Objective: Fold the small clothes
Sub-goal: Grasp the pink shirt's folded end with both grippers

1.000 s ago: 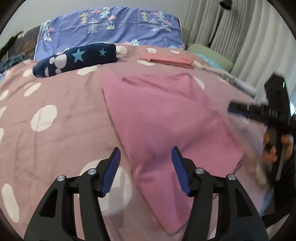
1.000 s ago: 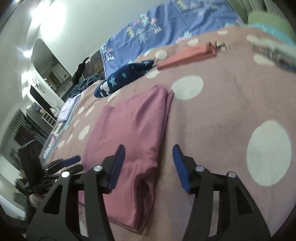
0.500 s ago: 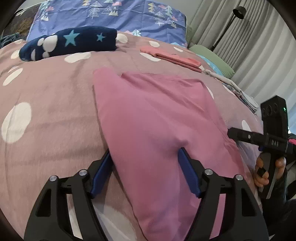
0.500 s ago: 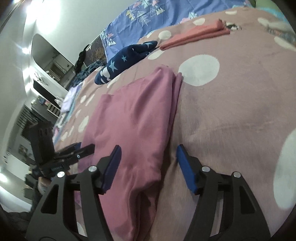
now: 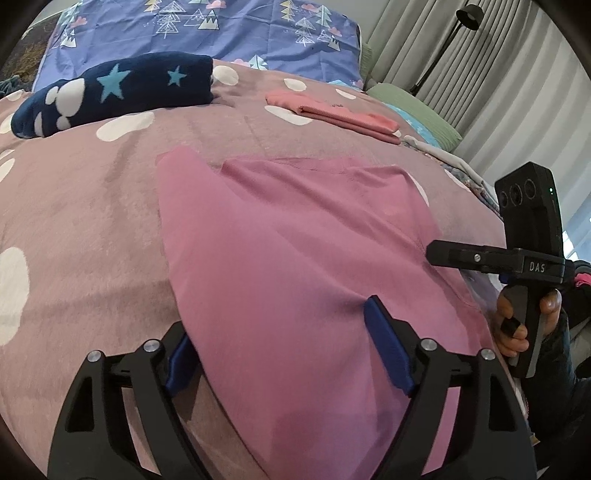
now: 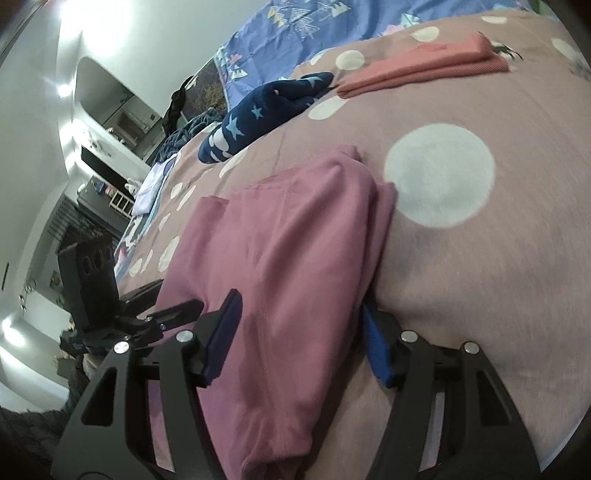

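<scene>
A folded pink garment (image 5: 295,251) lies on the spotted mauve bedspread (image 5: 85,206). My left gripper (image 5: 284,350) is open and straddles the garment's near left edge; one blue pad (image 5: 386,343) rests on top and the other sits under the edge. My right gripper (image 6: 299,339) is open and straddles the garment's (image 6: 295,236) right folded edge the same way. The right gripper also shows at the right of the left wrist view (image 5: 480,256), and the left gripper at the left of the right wrist view (image 6: 162,310).
A navy star-patterned folded garment (image 5: 110,92) and a folded coral garment (image 5: 332,112) lie farther up the bed. A blue patterned pillow (image 5: 221,29) is at the head. Curtains and a floor lamp (image 5: 469,14) stand to the right.
Both grippers have moved forward onto the pink garment, so that its edges now lie between their open pads. The garment has not visibly shifted.
</scene>
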Demonstrator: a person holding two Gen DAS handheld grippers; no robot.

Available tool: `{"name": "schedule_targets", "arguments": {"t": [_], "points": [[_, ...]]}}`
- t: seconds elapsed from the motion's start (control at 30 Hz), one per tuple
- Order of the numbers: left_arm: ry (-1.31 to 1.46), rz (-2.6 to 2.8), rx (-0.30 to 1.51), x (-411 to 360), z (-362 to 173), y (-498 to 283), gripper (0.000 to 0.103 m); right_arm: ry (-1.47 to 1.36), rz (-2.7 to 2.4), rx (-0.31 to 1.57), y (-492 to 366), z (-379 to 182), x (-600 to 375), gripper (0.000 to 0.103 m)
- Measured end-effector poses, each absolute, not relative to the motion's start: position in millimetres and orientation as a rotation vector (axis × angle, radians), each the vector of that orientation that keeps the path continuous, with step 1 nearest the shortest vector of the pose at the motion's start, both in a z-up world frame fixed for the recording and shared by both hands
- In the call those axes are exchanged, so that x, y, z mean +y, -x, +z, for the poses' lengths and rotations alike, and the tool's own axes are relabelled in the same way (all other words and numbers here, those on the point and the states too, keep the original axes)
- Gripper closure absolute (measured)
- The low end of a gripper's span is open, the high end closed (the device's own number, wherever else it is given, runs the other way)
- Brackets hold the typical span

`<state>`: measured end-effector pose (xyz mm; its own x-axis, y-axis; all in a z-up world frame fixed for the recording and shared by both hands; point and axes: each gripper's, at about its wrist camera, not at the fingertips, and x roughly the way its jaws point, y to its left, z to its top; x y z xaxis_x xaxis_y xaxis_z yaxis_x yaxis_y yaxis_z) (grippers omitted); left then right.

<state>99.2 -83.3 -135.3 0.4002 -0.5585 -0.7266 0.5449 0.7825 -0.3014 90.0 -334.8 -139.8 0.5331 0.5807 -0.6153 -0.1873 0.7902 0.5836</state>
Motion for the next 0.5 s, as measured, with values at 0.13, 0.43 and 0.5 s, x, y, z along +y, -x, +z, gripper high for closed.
{"name": "schedule_targets", "arguments": {"t": [0.13, 0.43, 0.5], "points": [[0.02, -0.712, 0.925, -85.7, -135.9, -103.6, 0.019, -0.457, 0.492, 0.895, -94.6, -139.8, -331.2, 0.043], [0.009, -0.726, 0.916, -88.9, -137.3, -108.0, 0.02, -0.458, 0.5, 0.889, -96.3, -142.1, -333.9, 0.054], [0.014, -0.728, 0.915, -88.1, -137.7, -108.2, 0.021, -0.453, 0.498, 0.888, -95.2, -141.6, -332.6, 0.054]]}}
